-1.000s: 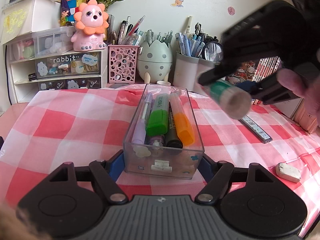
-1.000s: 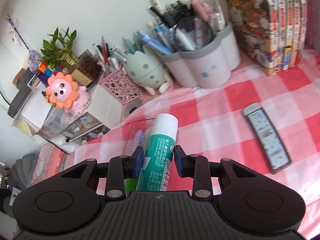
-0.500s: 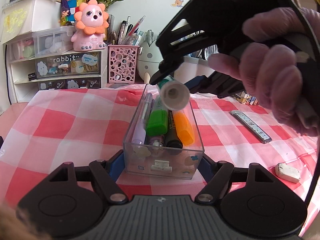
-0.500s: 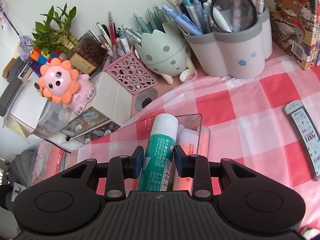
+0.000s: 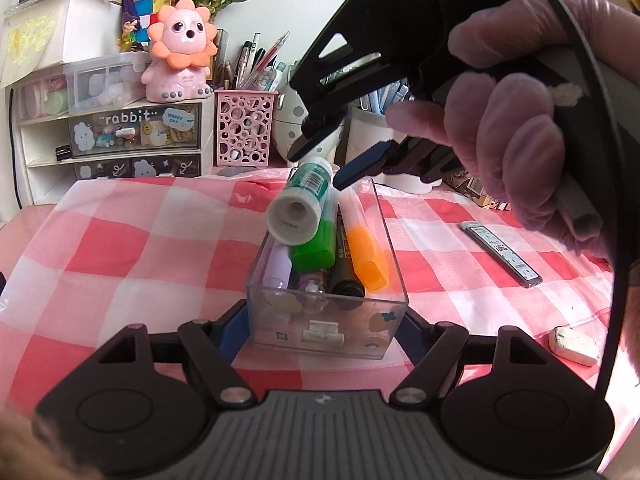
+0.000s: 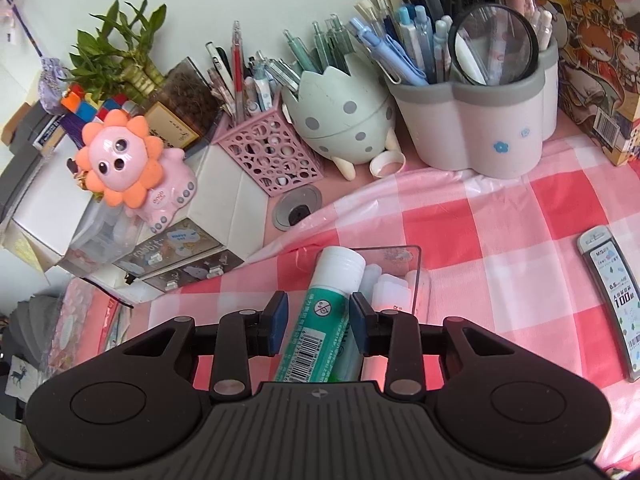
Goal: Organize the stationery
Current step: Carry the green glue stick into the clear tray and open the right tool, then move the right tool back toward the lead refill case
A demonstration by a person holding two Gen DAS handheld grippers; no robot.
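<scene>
While clear of both pads, glue stick (image 6: 326, 322) between right gripper (image 6: 319, 314) fingers.

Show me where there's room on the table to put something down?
Bare checked cloth lies left of the clear box, and between the box and the lead case. The box itself is crowded with markers, and holders fill the back edge.
</scene>
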